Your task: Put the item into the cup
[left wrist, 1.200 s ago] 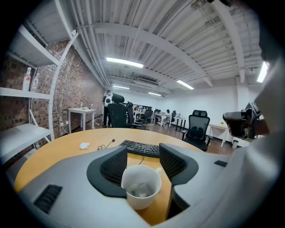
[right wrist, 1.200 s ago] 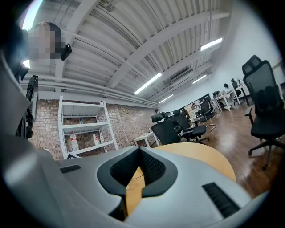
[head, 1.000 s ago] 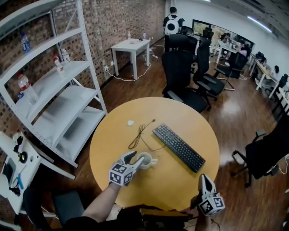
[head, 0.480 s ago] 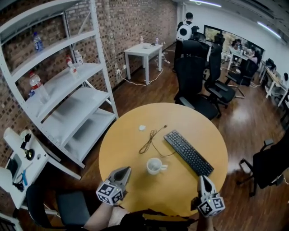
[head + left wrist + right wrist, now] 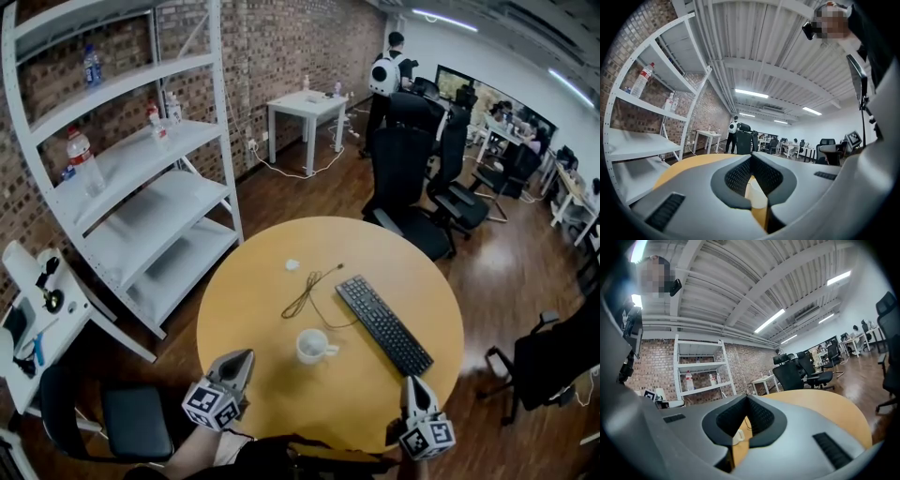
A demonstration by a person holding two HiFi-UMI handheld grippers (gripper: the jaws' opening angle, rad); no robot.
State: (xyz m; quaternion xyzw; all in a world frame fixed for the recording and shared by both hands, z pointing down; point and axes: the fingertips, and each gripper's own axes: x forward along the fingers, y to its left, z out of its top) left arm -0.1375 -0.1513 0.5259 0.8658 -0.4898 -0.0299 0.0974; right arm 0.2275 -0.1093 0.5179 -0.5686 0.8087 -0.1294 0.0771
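A white cup [image 5: 314,346] with a handle stands upright near the middle of the round yellow table [image 5: 262,281]. I cannot see what is inside it. A small white item [image 5: 292,265] lies farther back on the table. My left gripper [image 5: 244,357] hovers at the near left edge, well short of the cup, shut and empty. My right gripper [image 5: 413,382] is at the near right edge, also shut and empty. In the left gripper view the jaws [image 5: 751,157] meet, and the cup [image 5: 757,197] shows below them. The right gripper view also shows the cup [image 5: 737,436] beneath its jaws.
A black keyboard [image 5: 382,323] lies diagonally to the right of the cup, and a thin black cable [image 5: 309,295] loops behind it. White shelving [image 5: 141,187] stands to the left, and black office chairs [image 5: 403,178] are beyond the table. A person [image 5: 384,75] stands far back.
My left gripper was at the cup with its jaws open. It has since pulled back to the near table edge and shut. The right gripper has barely moved.
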